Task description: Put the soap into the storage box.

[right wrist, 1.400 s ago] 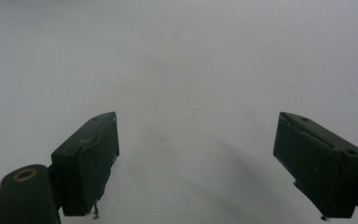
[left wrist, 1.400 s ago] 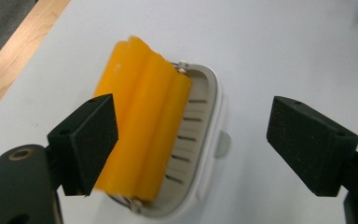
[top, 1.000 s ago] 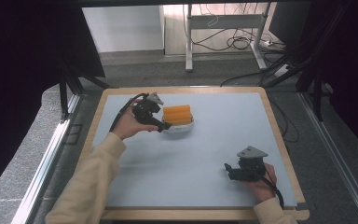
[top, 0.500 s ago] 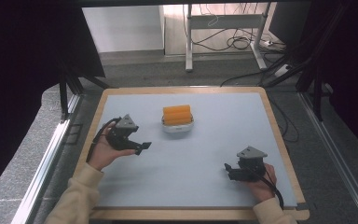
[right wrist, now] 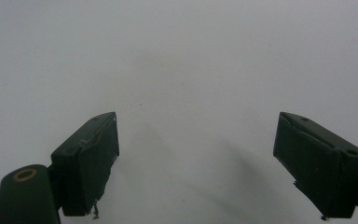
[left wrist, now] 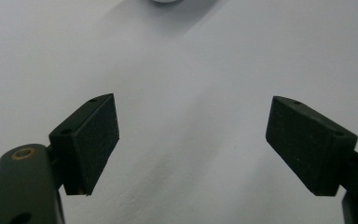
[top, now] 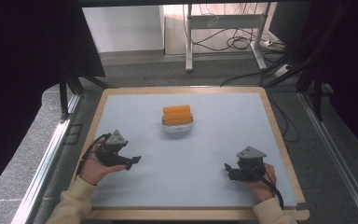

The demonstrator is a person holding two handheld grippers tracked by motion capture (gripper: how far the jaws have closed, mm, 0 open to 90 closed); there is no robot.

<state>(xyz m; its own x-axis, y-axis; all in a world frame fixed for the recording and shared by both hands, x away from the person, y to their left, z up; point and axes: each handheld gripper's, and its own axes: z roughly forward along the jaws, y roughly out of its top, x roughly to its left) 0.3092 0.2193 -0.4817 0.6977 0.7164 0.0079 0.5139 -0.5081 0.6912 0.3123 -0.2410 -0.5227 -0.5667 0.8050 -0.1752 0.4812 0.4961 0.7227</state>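
Left gripper (top: 131,161) low at the near left of the table (top: 223,196), jaws spread wide with nothing between, as seen in its own view. Right gripper (top: 228,169) at the near right, jaws also wide apart and empty. From high view: white bowl (top: 177,127) with orange block (top: 176,114) inside, well apart from both, toward the far middle. In left gripper view, just the bowl's rim at top edge.

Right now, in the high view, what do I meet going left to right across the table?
left gripper, jaws open, held at the table's left → white bowl with the orange pieces in it, farther back near the middle → right gripper, jaws open, at the right near the front edge.
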